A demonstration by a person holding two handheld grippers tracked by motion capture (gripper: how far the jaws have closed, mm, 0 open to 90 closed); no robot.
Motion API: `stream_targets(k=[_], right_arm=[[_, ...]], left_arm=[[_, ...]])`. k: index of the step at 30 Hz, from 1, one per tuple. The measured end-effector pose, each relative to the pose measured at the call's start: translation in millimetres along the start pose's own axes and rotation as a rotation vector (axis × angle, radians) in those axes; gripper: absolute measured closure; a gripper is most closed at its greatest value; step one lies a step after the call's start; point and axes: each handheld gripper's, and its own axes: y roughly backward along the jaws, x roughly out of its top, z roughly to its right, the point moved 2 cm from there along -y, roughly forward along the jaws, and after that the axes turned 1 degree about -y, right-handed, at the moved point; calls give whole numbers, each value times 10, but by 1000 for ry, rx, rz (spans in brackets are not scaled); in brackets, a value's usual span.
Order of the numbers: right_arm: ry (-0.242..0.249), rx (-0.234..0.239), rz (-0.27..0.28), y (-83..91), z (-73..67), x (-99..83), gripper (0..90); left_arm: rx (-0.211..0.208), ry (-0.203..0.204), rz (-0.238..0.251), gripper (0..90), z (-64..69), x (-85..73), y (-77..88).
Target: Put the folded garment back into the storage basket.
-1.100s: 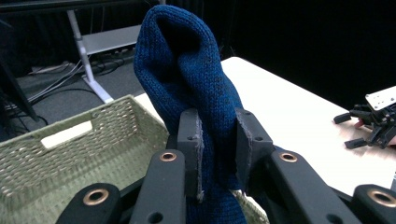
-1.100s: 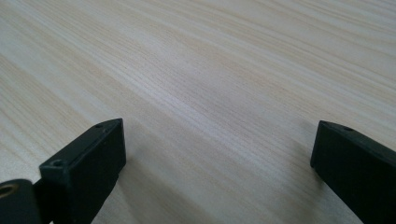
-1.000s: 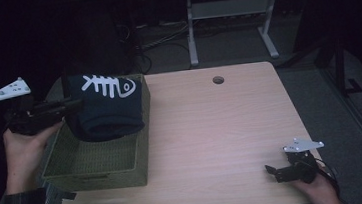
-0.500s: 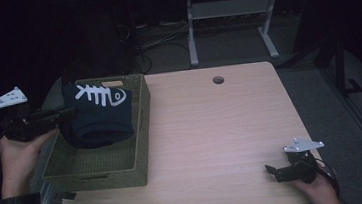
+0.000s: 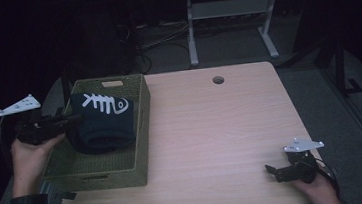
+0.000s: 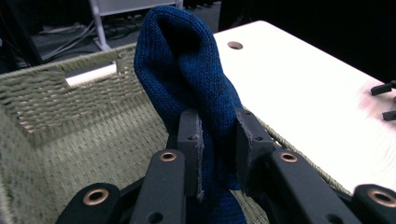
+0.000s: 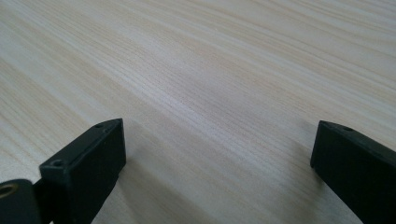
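Note:
A folded dark blue knit sweater point(image 5: 102, 124) with a white fish-skeleton print rests low inside the green woven basket point(image 5: 142, 136) at the table's left. My left gripper point(image 5: 72, 119) reaches over the basket's left wall and is shut on a fold of the blue knit point(image 6: 196, 84); both pads point(image 6: 190, 154) press the cloth. My right gripper point(image 5: 272, 169) lies on the bare wood near the front right edge, its jaws wide apart with only tabletop point(image 7: 210, 93) between them.
The light wooden table point(image 5: 221, 128) has a round cable hole point(image 5: 218, 80) at the back. Beyond it stand a white desk frame point(image 5: 231, 22) and loose cables on the dark floor. The right gripper's jaws point(image 6: 385, 100) appear far off in the left gripper view.
My left gripper has lowered the sweater from above the basket's rim down into the basket. The right gripper has stayed in place.

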Motion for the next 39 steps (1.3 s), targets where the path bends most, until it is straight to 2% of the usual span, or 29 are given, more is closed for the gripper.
stream_targets(k=[7, 20, 26, 29, 36, 39], right_arm=[[1, -1, 0, -1, 1, 0, 29], [1, -3, 0, -2, 2, 0, 30], [1, -1, 0, 0, 1, 0, 30], [1, -2, -1, -1, 1, 0, 29], [1, -2, 0, -1, 2, 0, 30], [1, -2, 0, -1, 1, 0, 30]], left_arm=[[-32, 0, -26, 739, 29, -48, -193], [-75, 29, -61, 739, -51, -121, -453], [-62, 29, -81, 735, -150, -153, -513], [-42, 27, -118, 729, -251, -199, -572], [-20, 39, -145, 712, -389, -280, -649], [13, 39, -154, 695, -437, -303, -663]])
